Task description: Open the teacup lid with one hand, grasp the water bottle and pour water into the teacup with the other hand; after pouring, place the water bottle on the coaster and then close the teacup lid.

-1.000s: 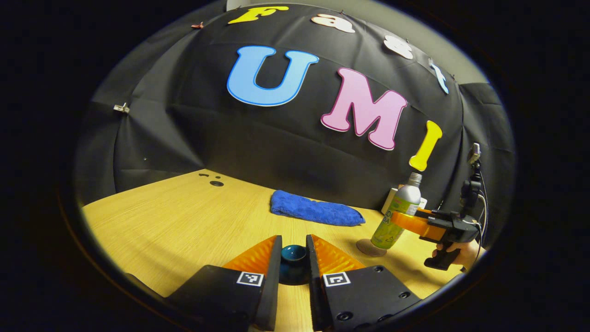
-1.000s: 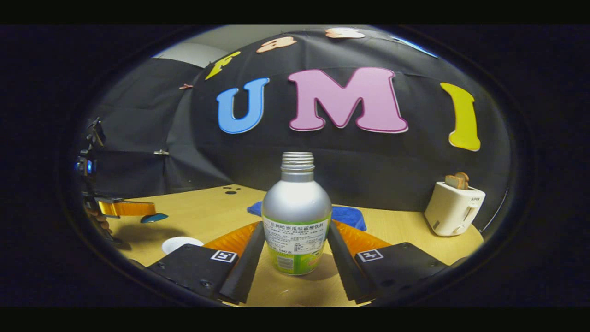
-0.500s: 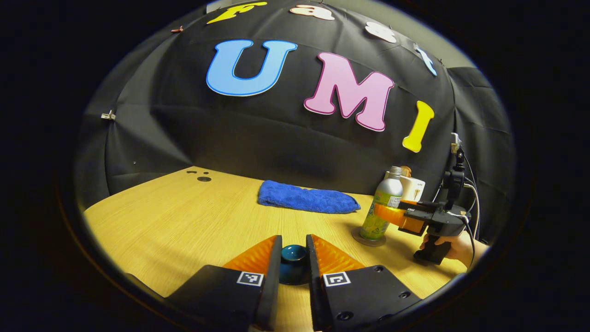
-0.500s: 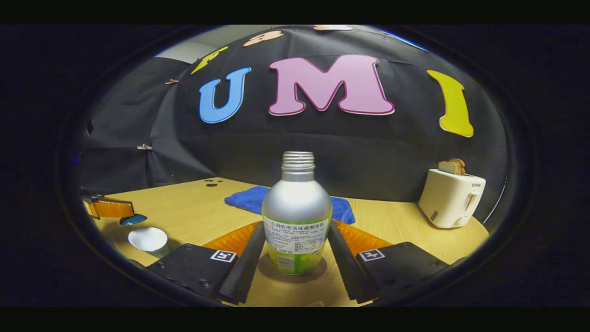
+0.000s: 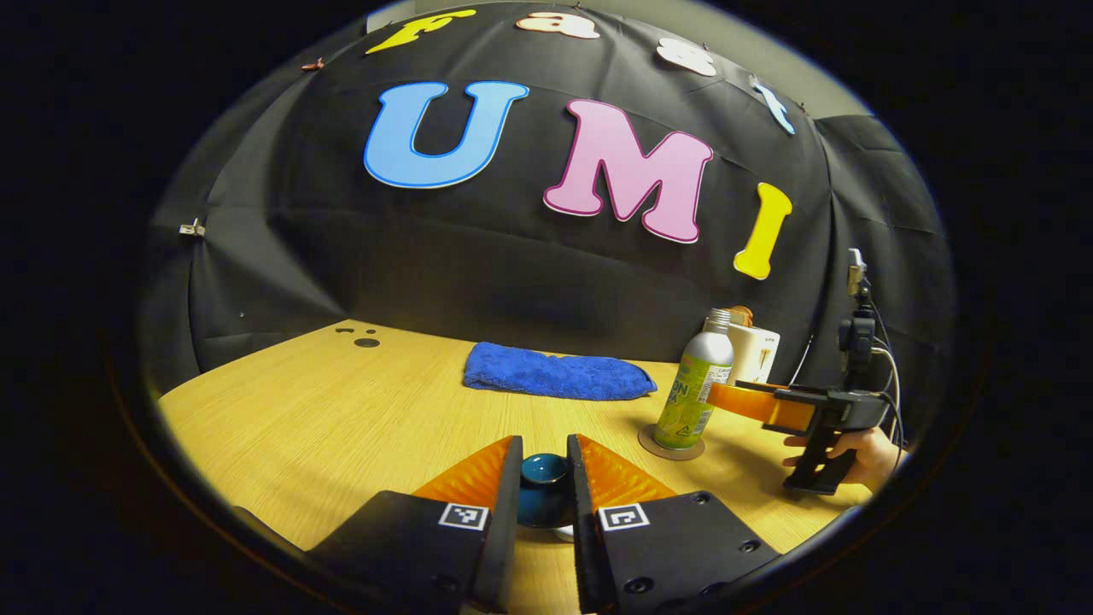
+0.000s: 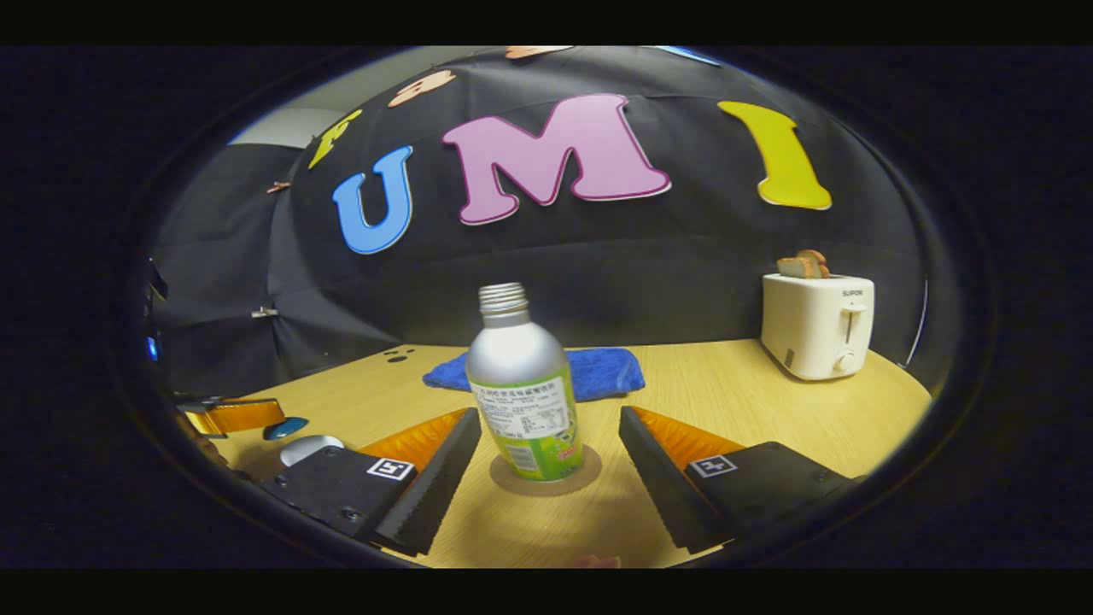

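The left gripper (image 5: 544,478) has two wedge-shaped fingers with ribbed faces, each set on a black block that carries a small square black-and-white marker and dark round screws. The right gripper (image 6: 542,461) is built the same way, with toothed inner edges on its fingers, a marker on each black block and screws on the left block. In the left gripper view it shows a black pistol-style handle held in a bare hand (image 5: 862,451), a small upright black mount above it and thin cables trailing from the back.

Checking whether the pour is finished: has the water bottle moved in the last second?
Yes. The water bottle has come down onto the coaster, and now stands upright there, with the right gripper open around it.
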Demonstrator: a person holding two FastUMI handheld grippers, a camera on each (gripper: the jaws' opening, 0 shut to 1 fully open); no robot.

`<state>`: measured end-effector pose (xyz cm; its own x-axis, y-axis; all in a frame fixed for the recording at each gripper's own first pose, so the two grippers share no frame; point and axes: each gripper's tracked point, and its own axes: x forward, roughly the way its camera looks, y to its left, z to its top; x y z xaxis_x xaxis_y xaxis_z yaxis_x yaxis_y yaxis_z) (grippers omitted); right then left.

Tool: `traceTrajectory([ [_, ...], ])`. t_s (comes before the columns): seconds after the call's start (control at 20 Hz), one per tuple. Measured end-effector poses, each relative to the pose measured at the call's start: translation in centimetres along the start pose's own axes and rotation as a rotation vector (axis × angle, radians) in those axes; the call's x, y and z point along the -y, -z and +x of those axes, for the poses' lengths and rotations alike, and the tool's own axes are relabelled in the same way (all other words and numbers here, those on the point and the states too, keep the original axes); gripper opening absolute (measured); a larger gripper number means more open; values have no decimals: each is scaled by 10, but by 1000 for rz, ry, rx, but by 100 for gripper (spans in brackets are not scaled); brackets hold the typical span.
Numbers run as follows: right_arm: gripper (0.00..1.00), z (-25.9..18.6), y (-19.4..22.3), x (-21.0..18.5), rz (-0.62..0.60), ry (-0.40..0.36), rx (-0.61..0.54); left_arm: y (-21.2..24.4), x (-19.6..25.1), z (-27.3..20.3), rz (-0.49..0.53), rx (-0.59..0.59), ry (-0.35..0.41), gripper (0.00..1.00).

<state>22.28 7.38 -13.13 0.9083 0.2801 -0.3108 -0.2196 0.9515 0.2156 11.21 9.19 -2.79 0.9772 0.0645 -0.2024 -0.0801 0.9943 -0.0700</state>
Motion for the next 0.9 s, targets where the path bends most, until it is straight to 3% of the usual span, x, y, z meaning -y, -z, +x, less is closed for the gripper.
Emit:
traceTrajectory([
  [0.35,100,-93,-9,39,-312,112,140,16,8,19,2,-34,-13,33],
  [0.4,100,-100,-7,37,-312,107,150,18,8,19,13,-39,-24,36],
  [0.65,98,-107,1,34,-210,81,136,19,21,18,66,-32,-26,33],
  [0.9,98,-111,-4,50,-123,109,141,24,36,17,128,-34,-9,33],
])
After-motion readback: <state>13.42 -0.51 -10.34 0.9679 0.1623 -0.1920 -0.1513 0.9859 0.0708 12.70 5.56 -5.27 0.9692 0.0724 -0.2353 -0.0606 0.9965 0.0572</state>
